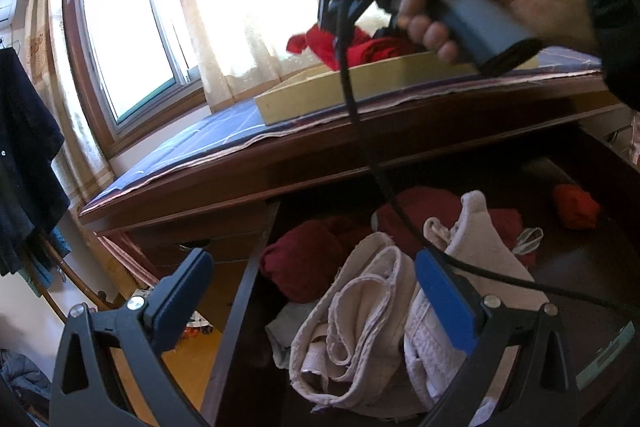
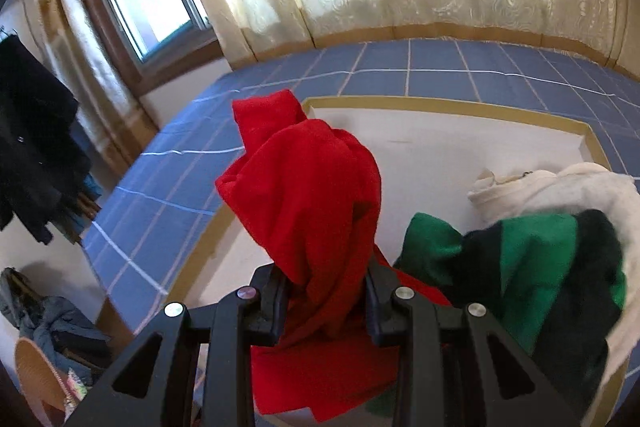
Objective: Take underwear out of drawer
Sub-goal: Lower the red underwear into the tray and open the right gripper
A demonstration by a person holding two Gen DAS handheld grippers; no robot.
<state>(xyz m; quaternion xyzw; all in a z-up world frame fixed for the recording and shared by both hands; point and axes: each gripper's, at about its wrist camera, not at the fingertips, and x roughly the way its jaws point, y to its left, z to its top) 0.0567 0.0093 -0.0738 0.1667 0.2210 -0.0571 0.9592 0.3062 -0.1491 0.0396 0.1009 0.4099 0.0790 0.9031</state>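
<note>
My right gripper (image 2: pixel 326 301) is clamped on a red underwear (image 2: pixel 304 195); the cloth is bunched between the two pads and stands up above them, while its lower part hangs down toward me. I hold it over the shallow tray (image 2: pixel 440 105) on the blue checked cloth (image 2: pixel 440 63), I think because this tray is the place where the pieces from the drawer are collected. In the tray, to the right, I count two pieces already: one green and dark piece (image 2: pixel 532 259) near me and one white piece (image 2: pixel 568 183) just behind it, touching it.

My left gripper (image 1: pixel 316 291) has its jaws wide apart and holds nothing. It hovers over the open drawer (image 1: pixel 236 307), probably waiting for the next pick. Between and below its fingers lie beige folded garments (image 1: pixel 360 315). Farther inside I see two dark red bundles (image 1: pixel 308 259) and, well apart at the far right, one small orange-red piece (image 1: pixel 576 207). Exactly how many beige pieces there are I cannot tell, because they are folded together.
</note>
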